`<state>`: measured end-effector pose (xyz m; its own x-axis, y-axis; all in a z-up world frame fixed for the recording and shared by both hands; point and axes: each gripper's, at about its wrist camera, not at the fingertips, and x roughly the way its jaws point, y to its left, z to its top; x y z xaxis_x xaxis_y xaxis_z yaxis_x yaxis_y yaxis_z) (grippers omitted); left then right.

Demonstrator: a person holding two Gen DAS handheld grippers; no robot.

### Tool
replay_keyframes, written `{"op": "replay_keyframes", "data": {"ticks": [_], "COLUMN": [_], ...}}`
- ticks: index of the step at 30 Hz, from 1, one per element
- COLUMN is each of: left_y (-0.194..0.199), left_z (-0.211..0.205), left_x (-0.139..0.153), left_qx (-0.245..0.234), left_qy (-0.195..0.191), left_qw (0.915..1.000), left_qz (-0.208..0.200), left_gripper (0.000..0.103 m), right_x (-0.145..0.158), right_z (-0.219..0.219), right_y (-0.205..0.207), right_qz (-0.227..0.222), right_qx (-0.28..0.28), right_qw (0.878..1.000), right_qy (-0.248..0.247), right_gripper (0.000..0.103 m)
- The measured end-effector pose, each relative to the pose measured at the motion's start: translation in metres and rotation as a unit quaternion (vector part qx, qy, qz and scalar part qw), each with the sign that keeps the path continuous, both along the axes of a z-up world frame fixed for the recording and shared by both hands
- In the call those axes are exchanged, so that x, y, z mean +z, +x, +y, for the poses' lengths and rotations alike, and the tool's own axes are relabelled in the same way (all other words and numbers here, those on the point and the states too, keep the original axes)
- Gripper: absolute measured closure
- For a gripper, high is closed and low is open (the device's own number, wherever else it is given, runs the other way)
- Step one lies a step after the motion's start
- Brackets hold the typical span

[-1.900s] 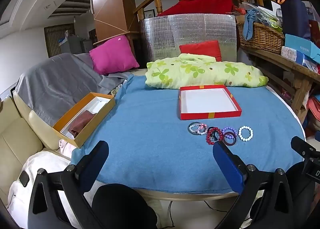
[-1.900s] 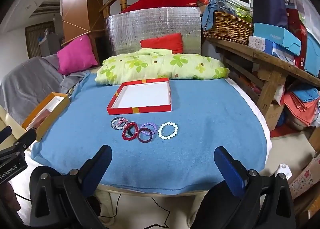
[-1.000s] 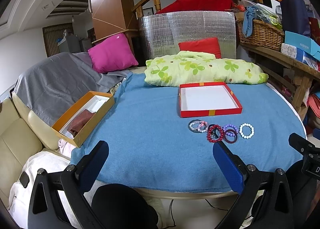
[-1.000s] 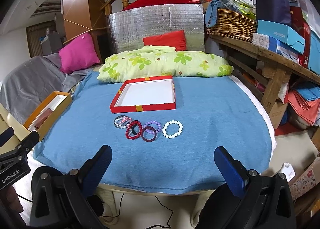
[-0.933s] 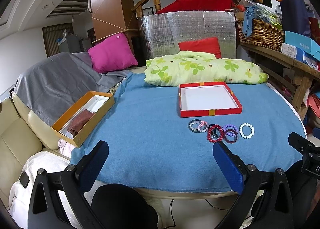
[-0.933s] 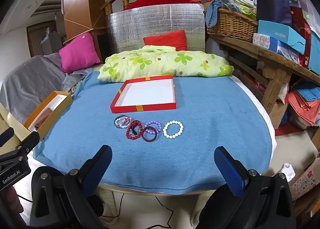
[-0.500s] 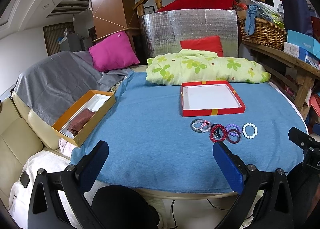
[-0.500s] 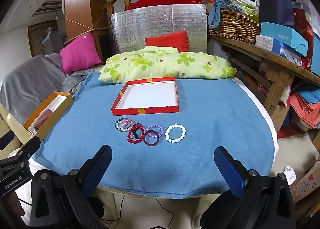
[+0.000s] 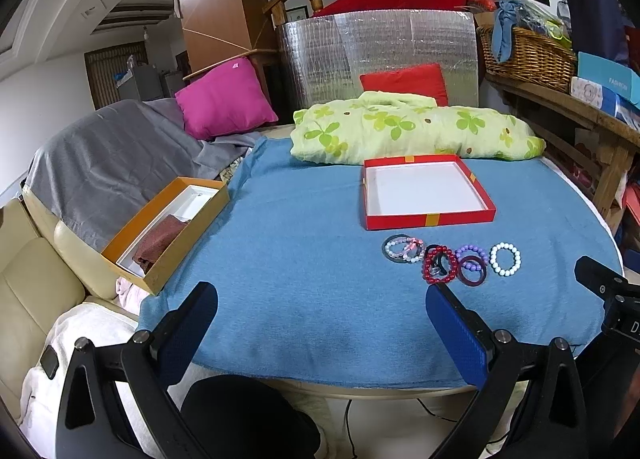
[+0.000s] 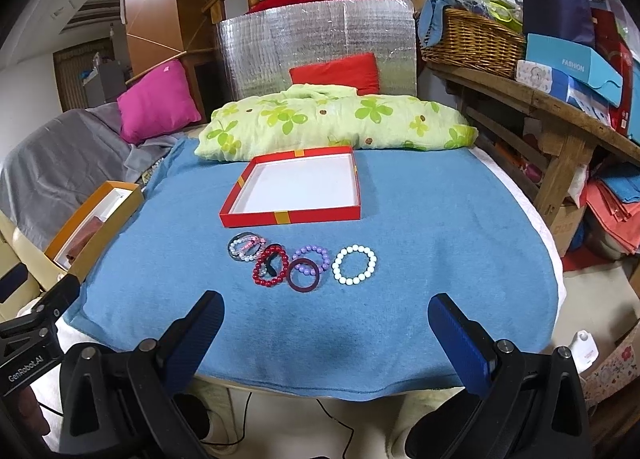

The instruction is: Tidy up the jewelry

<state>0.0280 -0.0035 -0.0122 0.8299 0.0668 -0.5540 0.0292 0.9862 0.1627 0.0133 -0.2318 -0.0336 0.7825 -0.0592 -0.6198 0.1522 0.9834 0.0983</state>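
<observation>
Both your grippers — left gripper (image 9: 322, 317), right gripper (image 10: 326, 325) — hover with jaws wide, empty; bracelets (image 10: 302, 265) lie ahead, before the red box (image 10: 294, 189), ready for loading.

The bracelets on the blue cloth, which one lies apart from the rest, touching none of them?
The white beaded bracelet, at the right end of the row. A gap of blue cloth separates it from the purple beaded bracelet; the others overlap or touch.
</observation>
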Motion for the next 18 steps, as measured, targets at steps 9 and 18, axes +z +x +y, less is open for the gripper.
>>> {"op": "replay_keyframes", "data": {"ticks": [9, 18], "left_y": [0.042, 0.127], "left_z": [-0.004, -0.011], "left_x": [-0.032, -0.101], "left_qx": [-0.022, -0.071], "left_qy": [-0.013, -0.087], "left_qw": [0.9989, 0.9845], "left_qz": [0.038, 0.135], "left_gripper": [0.0, 0.0], "right_x": [-0.03, -0.089], "right_z": [-0.026, -0.063], "right_y": [0.028, 0.103], "right_qz": [0.031, 0.091], "right_qx": [0.007, 0.036], "right_qw": [0.999, 0.993], "right_qy": [0.018, 0.059], "right_gripper": [0.0, 0.018]}}
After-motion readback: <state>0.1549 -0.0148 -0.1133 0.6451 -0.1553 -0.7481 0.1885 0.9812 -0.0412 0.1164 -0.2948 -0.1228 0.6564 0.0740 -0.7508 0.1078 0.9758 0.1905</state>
